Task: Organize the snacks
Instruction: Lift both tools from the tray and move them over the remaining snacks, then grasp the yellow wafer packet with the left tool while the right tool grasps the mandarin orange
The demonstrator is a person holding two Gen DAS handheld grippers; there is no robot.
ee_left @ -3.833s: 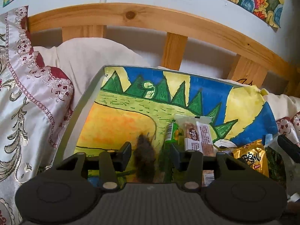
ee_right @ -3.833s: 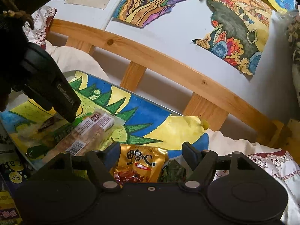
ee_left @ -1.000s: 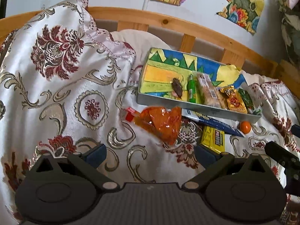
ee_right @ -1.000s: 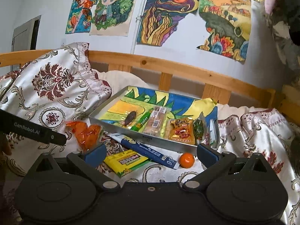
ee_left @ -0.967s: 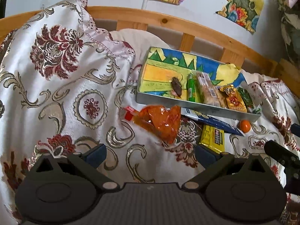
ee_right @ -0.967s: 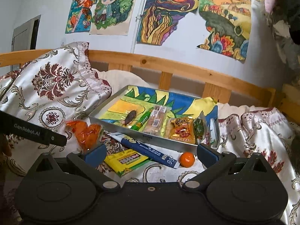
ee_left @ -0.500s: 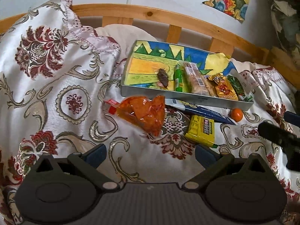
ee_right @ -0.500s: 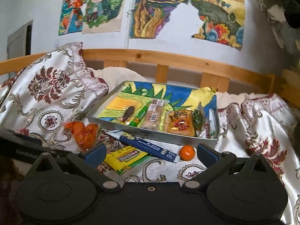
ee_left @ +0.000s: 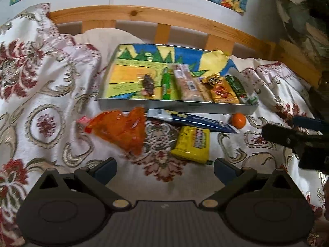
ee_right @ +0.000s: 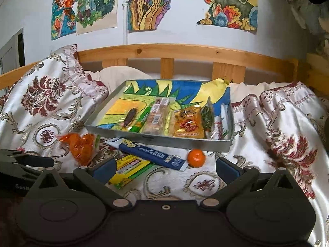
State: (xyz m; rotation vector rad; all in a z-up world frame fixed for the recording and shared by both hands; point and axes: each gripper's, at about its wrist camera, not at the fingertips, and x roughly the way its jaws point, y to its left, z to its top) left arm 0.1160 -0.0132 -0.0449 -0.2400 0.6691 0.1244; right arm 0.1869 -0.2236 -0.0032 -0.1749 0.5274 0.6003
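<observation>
A grey metal tray (ee_left: pixel 176 105) (ee_right: pixel 158 141) lined with a painted dinosaur picture holds several snacks in a row: a dark brown piece (ee_left: pixel 148 84), a green stick (ee_left: pixel 166 84), a clear-wrapped bar (ee_left: pixel 186 84), a gold packet (ee_left: pixel 222 89) and a green packet (ee_left: pixel 236 86). In front of the tray on the bedspread lie an orange bag (ee_left: pixel 121 128) (ee_right: pixel 82 147), a blue tube (ee_left: pixel 193 120) (ee_right: pixel 152 153), a yellow packet (ee_left: pixel 192 144) (ee_right: pixel 128 169) and a small orange fruit (ee_left: pixel 238 120) (ee_right: pixel 196 157). My left gripper (ee_left: pixel 165 167) is open and empty. My right gripper (ee_right: pixel 165 167) is open and empty.
A wooden bed rail (ee_right: pixel 185 54) runs behind the tray, with paintings on the wall (ee_right: pixel 158 4) above it. A patterned satin bedspread (ee_left: pixel 41 107) covers the bed and rises in a fold at the left. The other gripper shows at the right edge of the left wrist view (ee_left: pixel 296 138).
Both grippers have drawn back from the tray, where each was close over the snacks. In the last second both views shifted slightly closer and to the right; the snacks lie where they were.
</observation>
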